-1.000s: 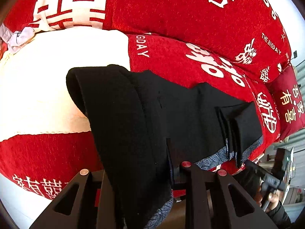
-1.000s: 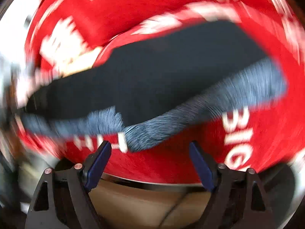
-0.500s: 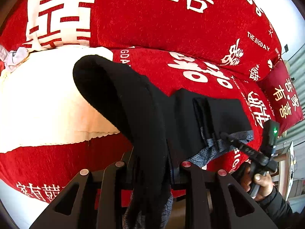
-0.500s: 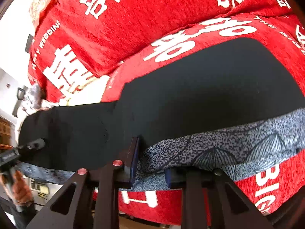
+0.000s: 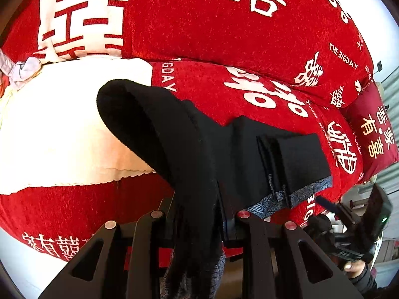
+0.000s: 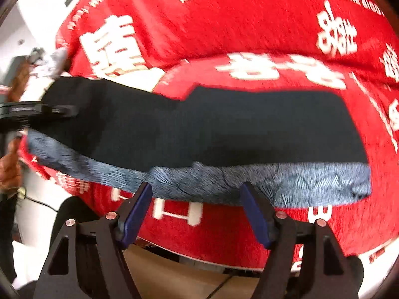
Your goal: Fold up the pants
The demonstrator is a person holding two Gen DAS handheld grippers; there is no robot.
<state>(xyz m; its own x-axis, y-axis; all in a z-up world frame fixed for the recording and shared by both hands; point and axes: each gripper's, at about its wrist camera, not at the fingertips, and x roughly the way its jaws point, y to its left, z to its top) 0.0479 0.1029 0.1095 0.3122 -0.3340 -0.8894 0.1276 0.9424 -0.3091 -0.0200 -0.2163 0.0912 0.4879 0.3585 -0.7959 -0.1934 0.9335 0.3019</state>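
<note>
Black pants (image 5: 249,154) with a blue-grey patterned lining (image 6: 274,184) lie across a red sofa seat. My left gripper (image 5: 199,221) is shut on the pants' left end, and the cloth rises in a fold (image 5: 149,124) from its jaws. My right gripper (image 6: 197,209) is open and empty, just in front of the lining edge near the seat's front. It also shows at the far right of the left wrist view (image 5: 349,226). The left gripper shows at the left edge of the right wrist view (image 6: 37,111).
The sofa has a red backrest (image 5: 224,25) with white characters and a white panel on the seat (image 5: 54,129). A dark red cushion (image 5: 371,129) stands at the right end. A crumpled pale cloth (image 5: 22,69) lies at the left end.
My right gripper has let go of the pants' lining edge, opened and drawn back a little. My left gripper still holds its end, with the fold slightly lower.
</note>
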